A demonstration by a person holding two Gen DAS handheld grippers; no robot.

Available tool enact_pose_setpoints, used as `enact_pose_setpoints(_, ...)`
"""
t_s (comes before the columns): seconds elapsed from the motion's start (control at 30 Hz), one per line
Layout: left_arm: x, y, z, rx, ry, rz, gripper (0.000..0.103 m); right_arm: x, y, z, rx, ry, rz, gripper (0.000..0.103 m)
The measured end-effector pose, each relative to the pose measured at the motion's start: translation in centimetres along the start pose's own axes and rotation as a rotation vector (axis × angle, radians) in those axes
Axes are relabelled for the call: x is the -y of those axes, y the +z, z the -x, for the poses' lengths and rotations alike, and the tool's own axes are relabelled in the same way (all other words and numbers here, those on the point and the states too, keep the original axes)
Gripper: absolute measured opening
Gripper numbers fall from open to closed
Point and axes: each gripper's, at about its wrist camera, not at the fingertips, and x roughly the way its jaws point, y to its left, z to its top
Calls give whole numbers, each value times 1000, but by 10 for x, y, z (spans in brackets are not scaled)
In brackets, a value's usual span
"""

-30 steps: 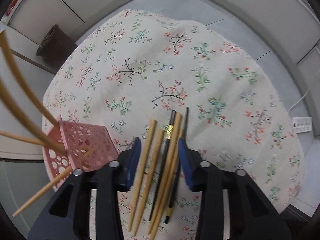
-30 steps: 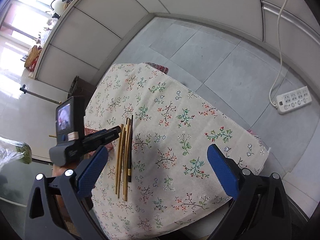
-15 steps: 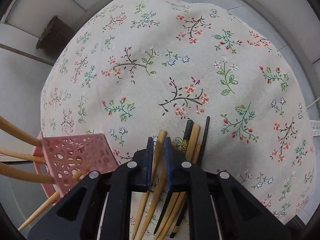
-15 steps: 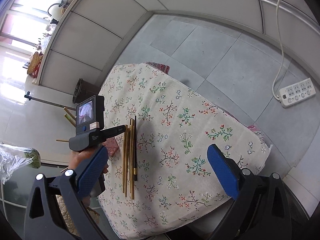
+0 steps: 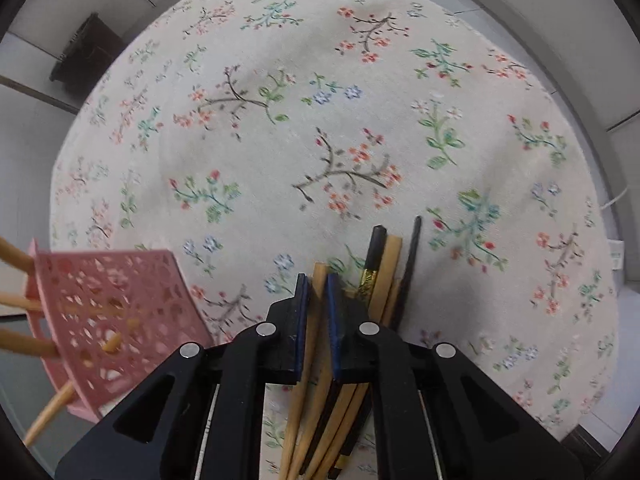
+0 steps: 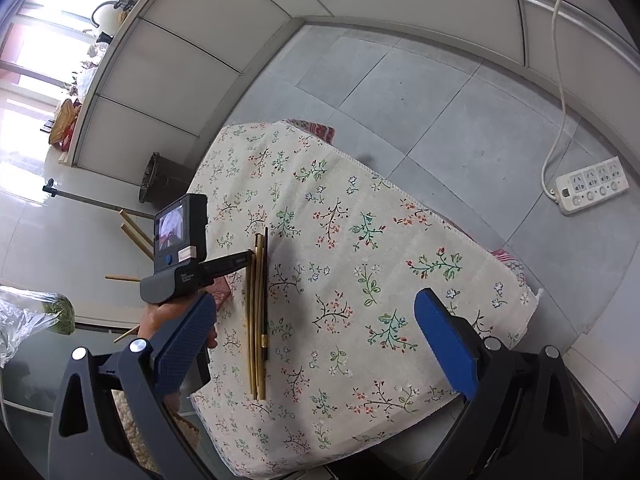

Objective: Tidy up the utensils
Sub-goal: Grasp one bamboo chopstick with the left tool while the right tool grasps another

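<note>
Your left gripper (image 5: 318, 300) has its blue pads pressed onto one wooden chopstick (image 5: 316, 320), the leftmost of the chopstick bundle (image 5: 384, 276) lying on the floral tablecloth (image 5: 320, 140). The stick's long axis runs near-to-far, in line with the fingers, so a straight lift should free it. The pink holder (image 5: 108, 312) sits to the left of the claw, at the table's near-left edge, with several chopsticks already poking through it; it is much nearer your left hand than your right.

Your right gripper (image 6: 316, 336) hangs spread wide above the right half of the table, holding nothing, well apart from the bundle (image 6: 258, 312).

Hard to make out: whether a second stick is caught in the pinch; the near ends pass under the gripper body. The holder's opening is cut off at the frame edge.
</note>
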Motion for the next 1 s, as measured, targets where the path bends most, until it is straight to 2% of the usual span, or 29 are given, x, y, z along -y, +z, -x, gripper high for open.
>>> enact_pose_setpoints(0.07, 4, -11, 5, 16, -31, -13, 8, -1, 0, -3, -8, -4, 1, 97)
enact_pose_setpoints(0.13, 10, -22, 11, 43, -31, -29, 7, -2, -1, -7, -20, -15, 6, 97)
enact_pose_setpoints(0.23, 14, -44, 34, 144, -15, -34, 7, -6, -3, -17, -32, -61, 36, 97)
enact_pose_setpoints(0.37, 6, -91, 80, 280, -57, -12, 7, -15, 0, -42, -65, -108, 76, 97)
enact_pose_setpoints(0.5, -3, -144, 130, 414, -64, 14, 7, -25, 7, -76, -126, -81, 59, 96)
enact_pose_setpoints(0.57, -10, -172, 153, 479, -55, 29, 7, -35, 13, -95, -160, -64, 57, 88)
enact_pose_setpoints(0.6, -13, -181, 162, 496, -57, 45, 7, -39, 15, -105, -179, -75, 60, 74)
enact_pose_setpoints(0.73, -27, -223, 182, 563, -45, 97, 6, -52, 22, -147, -240, -92, 36, 45)
enact_pose_setpoints(0.9, -48, -262, 185, 626, -75, 164, 6, -65, 21, -187, -271, -102, 9, 35)
enact_pose_setpoints(1.0, -67, -270, 188, 656, -108, 206, 6, -69, 23, -201, -277, -139, 12, 27)
